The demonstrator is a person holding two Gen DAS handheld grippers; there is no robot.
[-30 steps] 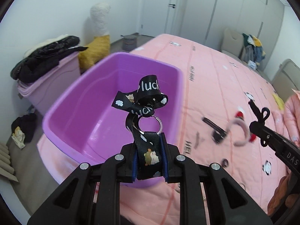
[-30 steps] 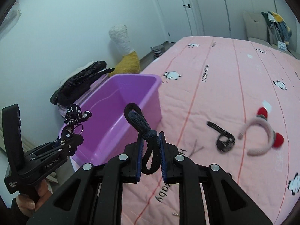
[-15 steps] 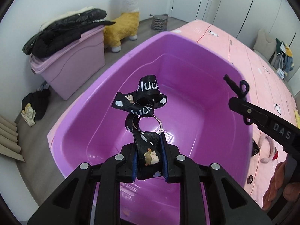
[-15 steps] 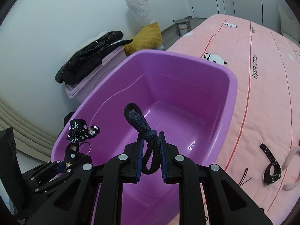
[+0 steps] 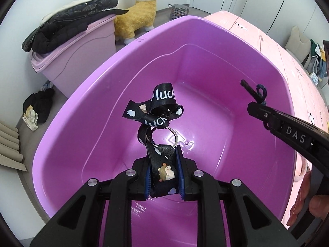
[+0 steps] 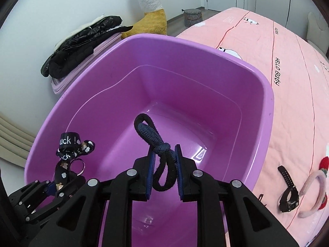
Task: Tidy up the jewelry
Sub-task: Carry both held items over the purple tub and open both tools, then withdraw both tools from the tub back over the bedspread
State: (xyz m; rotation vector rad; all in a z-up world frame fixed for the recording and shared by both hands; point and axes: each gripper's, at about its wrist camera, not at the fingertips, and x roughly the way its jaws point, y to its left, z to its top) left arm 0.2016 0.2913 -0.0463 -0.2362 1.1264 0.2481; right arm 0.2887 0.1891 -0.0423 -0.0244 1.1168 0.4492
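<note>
A purple plastic tub (image 5: 107,94) (image 6: 265,103) sits at the edge of a pink bed. My left gripper (image 5: 163,173) is shut on a black "lucky" keychain strap (image 5: 162,111) with a metal ring, held above the tub's inside. It also shows in the right wrist view (image 6: 72,154). My right gripper (image 6: 163,173) is shut on a dark blue knotted hair tie (image 6: 158,142), also above the tub's inside, to the right of the left gripper; the tie shows in the left wrist view (image 5: 257,94).
On the pink bedspread (image 6: 287,61) right of the tub lie a black watch (image 6: 287,193) and a pink headband with red pompoms (image 6: 312,191). A pale purple bin with a black jacket (image 5: 72,26) and a yellow plush alpaca (image 5: 141,10) stand on the floor beyond.
Both grippers have moved left from over the bed to above the tub's inside, each still holding its item. The tub now fills both views.
</note>
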